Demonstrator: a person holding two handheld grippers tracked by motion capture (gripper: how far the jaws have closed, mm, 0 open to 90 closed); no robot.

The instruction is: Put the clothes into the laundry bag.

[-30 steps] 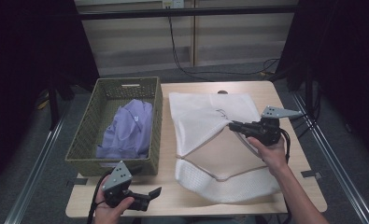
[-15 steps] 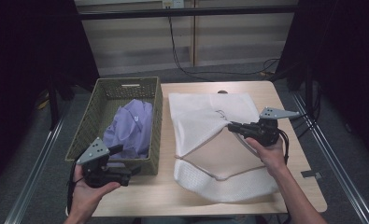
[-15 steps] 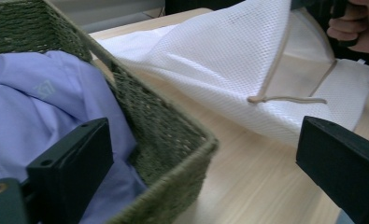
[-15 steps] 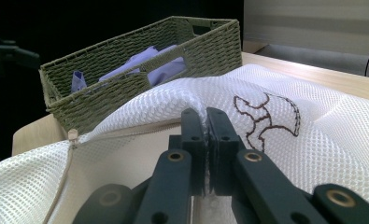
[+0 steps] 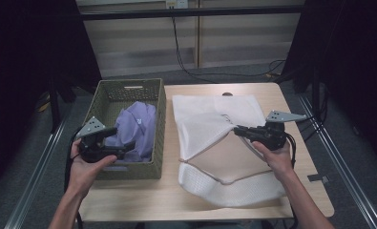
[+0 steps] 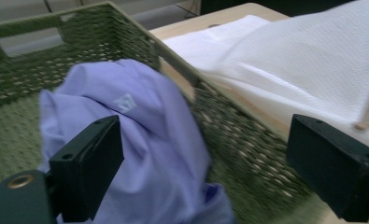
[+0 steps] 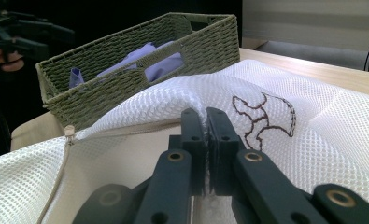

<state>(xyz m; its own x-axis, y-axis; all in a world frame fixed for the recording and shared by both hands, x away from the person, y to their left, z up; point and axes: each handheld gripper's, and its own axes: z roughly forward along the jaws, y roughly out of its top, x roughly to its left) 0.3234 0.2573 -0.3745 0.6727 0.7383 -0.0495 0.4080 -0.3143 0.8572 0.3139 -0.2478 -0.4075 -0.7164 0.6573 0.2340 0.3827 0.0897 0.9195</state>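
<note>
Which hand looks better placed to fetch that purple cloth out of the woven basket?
Left. The left gripper, jaws open, is at the green woven basket right by the crumpled purple cloth. The right gripper is shut on the white mesh laundry bag, holding its upper layer raised.

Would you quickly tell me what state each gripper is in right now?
Left gripper: open, jaws just closing a little, above the purple garment in the basket, gripping nothing.
Right gripper: shut on the white mesh bag, pinching its upper layer up.
</note>
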